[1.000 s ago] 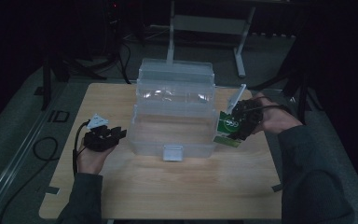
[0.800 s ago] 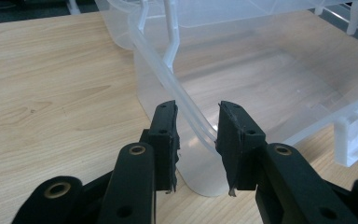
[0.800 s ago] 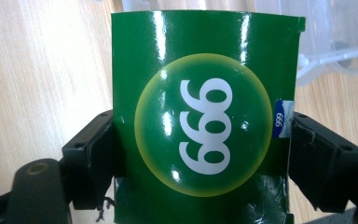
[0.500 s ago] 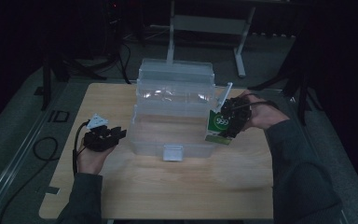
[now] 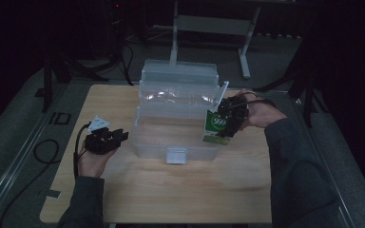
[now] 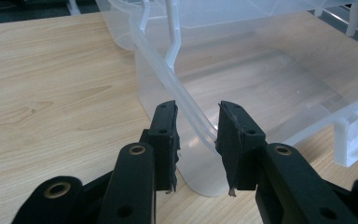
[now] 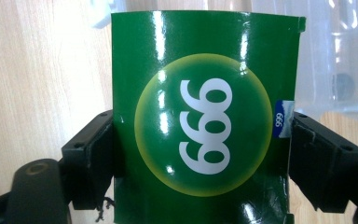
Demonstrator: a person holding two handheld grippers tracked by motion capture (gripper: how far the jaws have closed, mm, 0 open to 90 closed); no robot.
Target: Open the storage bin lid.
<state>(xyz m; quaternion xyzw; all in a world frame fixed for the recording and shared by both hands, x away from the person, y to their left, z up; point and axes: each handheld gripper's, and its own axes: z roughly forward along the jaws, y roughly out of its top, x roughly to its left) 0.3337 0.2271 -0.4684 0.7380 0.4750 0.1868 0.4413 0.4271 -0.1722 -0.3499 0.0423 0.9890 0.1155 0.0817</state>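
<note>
In the right gripper view, the right gripper (image 7: 200,154) is clamped on the green box (image 7: 205,116), one jaw pressing each side of the carton, whose "999" print reads upside down from this camera. In the left gripper view, the left gripper (image 6: 196,140) has its jaws apart, straddling the near corner rim of the clear storage bin (image 6: 261,84) without visibly pinching it. From the high view, the left gripper (image 5: 105,140) sits at the bin's left wall on the wooden table (image 5: 171,190), while the right gripper (image 5: 232,116) holds the green box (image 5: 217,127) at the right rim of the clear storage bin (image 5: 176,118), whose lid stands raised behind. Judged progress: pickup is complete; lowering the box into the bin and release remain. Compared with one second ago, the box has travelled leftward from the table's right side toward the bin rim; the left gripper has stayed in place
</note>
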